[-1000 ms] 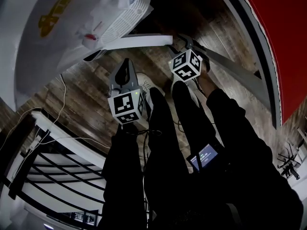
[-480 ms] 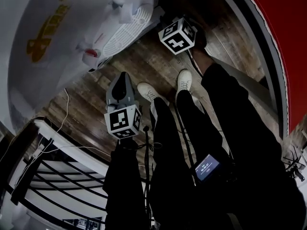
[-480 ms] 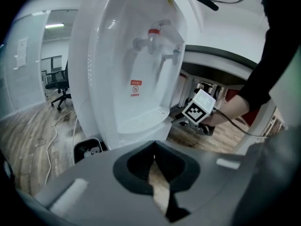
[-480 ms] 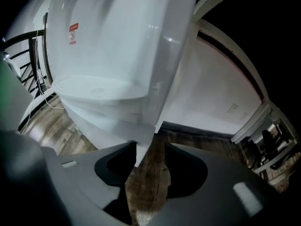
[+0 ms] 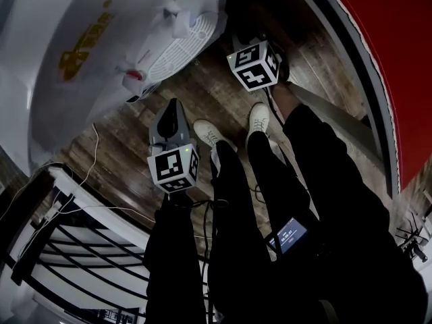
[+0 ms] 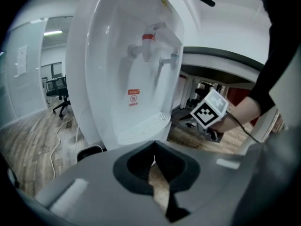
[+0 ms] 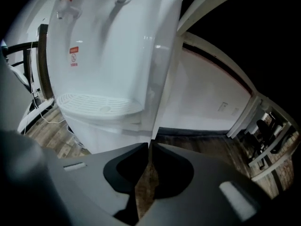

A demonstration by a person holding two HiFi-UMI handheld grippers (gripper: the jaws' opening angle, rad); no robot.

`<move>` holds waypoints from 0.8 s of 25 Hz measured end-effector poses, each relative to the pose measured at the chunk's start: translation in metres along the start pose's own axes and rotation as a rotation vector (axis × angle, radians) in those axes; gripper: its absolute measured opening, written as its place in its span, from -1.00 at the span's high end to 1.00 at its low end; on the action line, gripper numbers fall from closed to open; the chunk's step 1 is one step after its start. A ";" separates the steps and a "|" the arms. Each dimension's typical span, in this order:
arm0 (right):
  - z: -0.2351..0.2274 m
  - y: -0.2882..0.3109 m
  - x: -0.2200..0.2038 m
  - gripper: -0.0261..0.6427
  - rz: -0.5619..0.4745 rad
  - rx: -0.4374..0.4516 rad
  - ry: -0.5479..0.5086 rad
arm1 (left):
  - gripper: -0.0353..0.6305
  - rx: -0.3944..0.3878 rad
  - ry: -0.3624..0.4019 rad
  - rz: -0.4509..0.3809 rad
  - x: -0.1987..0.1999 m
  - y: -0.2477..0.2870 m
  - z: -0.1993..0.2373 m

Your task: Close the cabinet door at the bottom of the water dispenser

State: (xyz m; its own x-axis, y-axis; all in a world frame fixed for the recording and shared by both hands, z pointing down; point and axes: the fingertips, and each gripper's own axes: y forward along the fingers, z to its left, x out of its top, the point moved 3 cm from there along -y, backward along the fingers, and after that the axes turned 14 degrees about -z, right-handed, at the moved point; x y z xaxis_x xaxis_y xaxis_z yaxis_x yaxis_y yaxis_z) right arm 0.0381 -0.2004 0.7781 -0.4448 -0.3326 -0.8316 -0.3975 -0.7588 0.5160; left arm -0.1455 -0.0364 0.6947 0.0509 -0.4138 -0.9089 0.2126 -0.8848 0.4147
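The white water dispenser [image 5: 101, 39] fills the upper left of the head view, its drip tray [image 5: 179, 46] facing the floor. In the right gripper view, the lower front panel [image 7: 106, 138] under the tray lies flush with the body; no door edge sticks out. My right gripper [image 7: 150, 145] is just in front of that corner, its jaws closing with the tips meeting and nothing between them. Its marker cube [image 5: 254, 66] shows beside the tray. My left gripper [image 5: 173, 108] hangs over the wood floor, short of the dispenser, jaws together and empty [image 6: 153, 146].
The person's dark legs and white shoes [image 5: 258, 117] stand right of the dispenser. A white cable [image 5: 91, 147] runs over the wood floor. A black-and-white rack [image 5: 81, 248] sits at the lower left, and a red wall panel [image 5: 391, 46] on the right.
The white door edge that stuck out under the drip tray a second ago is gone from sight. My right gripper moved up the picture beside the tray. The left gripper stayed put.
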 end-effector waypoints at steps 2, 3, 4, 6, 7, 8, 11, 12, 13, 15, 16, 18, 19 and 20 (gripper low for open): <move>0.000 -0.015 -0.001 0.92 -0.031 -0.018 0.056 | 0.87 0.024 0.014 -0.014 0.008 0.002 0.001; -0.001 -0.023 0.002 0.92 -0.055 -0.025 0.093 | 0.87 0.041 0.017 -0.020 0.013 0.002 0.002; -0.001 -0.034 0.004 0.92 -0.074 -0.030 0.129 | 0.87 0.057 0.015 -0.024 0.018 0.001 0.002; -0.002 -0.062 0.005 0.92 -0.078 -0.041 0.172 | 0.88 0.076 0.005 -0.025 0.028 -0.001 -0.001; -0.003 -0.076 0.006 0.92 -0.070 -0.042 0.173 | 0.87 0.082 0.004 -0.027 0.034 -0.002 -0.004; -0.004 -0.088 0.010 0.92 -0.067 -0.038 0.166 | 0.88 0.090 0.007 -0.034 0.043 -0.003 -0.005; -0.001 -0.117 0.036 0.92 -0.085 -0.006 0.142 | 0.87 0.121 0.017 -0.065 0.077 -0.013 -0.004; 0.000 -0.129 0.047 0.92 -0.093 0.003 0.135 | 0.87 0.130 0.015 -0.073 0.088 -0.019 -0.003; -0.001 -0.142 0.059 0.92 -0.103 0.011 0.135 | 0.87 0.142 0.008 -0.081 0.098 -0.024 -0.003; -0.002 -0.168 0.084 0.92 -0.129 0.022 0.160 | 0.87 0.170 -0.009 -0.097 0.118 -0.037 -0.003; -0.003 -0.182 0.097 0.92 -0.145 0.026 0.179 | 0.87 0.183 -0.015 -0.107 0.128 -0.045 -0.003; -0.008 -0.205 0.124 0.92 -0.181 0.035 0.196 | 0.87 0.205 -0.010 -0.134 0.153 -0.060 -0.006; -0.011 -0.213 0.139 0.92 -0.204 0.042 0.184 | 0.87 0.213 0.001 -0.156 0.169 -0.066 -0.007; -0.015 -0.220 0.155 0.92 -0.231 0.052 0.166 | 0.87 0.218 0.011 -0.181 0.186 -0.072 -0.009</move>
State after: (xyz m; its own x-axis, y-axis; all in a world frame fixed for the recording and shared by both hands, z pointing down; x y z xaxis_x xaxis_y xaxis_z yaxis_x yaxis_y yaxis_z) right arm 0.0688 -0.0927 0.5328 -0.2024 -0.2448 -0.9482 -0.5152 -0.7968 0.3157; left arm -0.1427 -0.0477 0.4958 0.0421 -0.2438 -0.9689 0.0045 -0.9697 0.2441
